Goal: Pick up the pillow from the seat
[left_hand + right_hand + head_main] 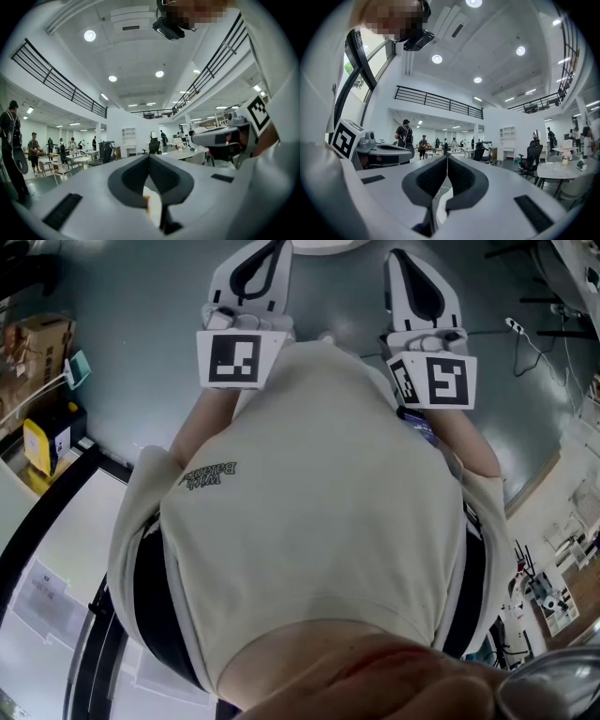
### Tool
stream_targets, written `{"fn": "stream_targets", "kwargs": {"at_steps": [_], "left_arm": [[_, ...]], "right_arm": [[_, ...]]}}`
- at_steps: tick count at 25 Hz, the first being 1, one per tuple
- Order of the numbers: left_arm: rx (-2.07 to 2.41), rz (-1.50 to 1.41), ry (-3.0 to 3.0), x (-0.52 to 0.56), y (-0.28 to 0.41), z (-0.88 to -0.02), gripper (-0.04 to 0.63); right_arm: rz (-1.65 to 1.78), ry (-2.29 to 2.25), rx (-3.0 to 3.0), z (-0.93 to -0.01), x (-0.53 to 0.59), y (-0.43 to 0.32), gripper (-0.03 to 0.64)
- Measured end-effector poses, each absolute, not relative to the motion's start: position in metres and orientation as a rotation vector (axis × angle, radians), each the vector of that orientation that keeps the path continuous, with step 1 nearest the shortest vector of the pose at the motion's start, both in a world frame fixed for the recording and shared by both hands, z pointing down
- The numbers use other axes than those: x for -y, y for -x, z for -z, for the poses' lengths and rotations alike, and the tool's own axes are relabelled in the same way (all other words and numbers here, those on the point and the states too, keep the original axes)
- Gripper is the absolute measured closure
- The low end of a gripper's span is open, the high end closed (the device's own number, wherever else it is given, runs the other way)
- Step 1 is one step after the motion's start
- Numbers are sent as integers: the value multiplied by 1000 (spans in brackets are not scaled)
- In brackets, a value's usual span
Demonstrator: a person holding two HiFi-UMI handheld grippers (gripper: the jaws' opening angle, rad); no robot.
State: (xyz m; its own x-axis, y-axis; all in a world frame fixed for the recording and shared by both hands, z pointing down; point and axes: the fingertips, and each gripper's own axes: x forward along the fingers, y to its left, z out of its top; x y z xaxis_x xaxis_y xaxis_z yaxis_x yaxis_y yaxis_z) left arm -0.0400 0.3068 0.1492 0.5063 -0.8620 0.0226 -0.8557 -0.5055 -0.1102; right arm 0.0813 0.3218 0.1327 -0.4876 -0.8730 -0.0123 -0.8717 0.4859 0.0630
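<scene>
No pillow and no seat show in any view. In the head view both grippers are held side by side in front of the person's pale shirt (pixel 319 521), pointing away over the grey floor. My left gripper (pixel 274 249) has its jaws together, and in the left gripper view the dark pads (pixel 133 176) meet at the tip (pixel 149 155) with nothing between them. My right gripper (pixel 397 257) is likewise shut and empty, its pads (pixel 461 176) touching at the tip (pixel 447 157). Each gripper view catches the other gripper's marker cube at its edge.
A white rounded edge (pixel 323 245) lies just beyond the grippers. Cardboard boxes (pixel 33 338) and a yellow item (pixel 39 446) stand at the left, a cable with a power strip (pixel 525 334) at the right. The hall ahead holds people (pixel 404 136), tables and an office chair (pixel 533 157).
</scene>
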Motion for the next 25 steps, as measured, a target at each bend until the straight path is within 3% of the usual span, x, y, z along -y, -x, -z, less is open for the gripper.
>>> {"fn": "stream_targets", "kwargs": {"at_steps": [25], "left_arm": [[-1558,131,2600,-311,-29,-167,586]], "right_arm": [[89,-1575,2739,-155,-322,-154,604]]}}
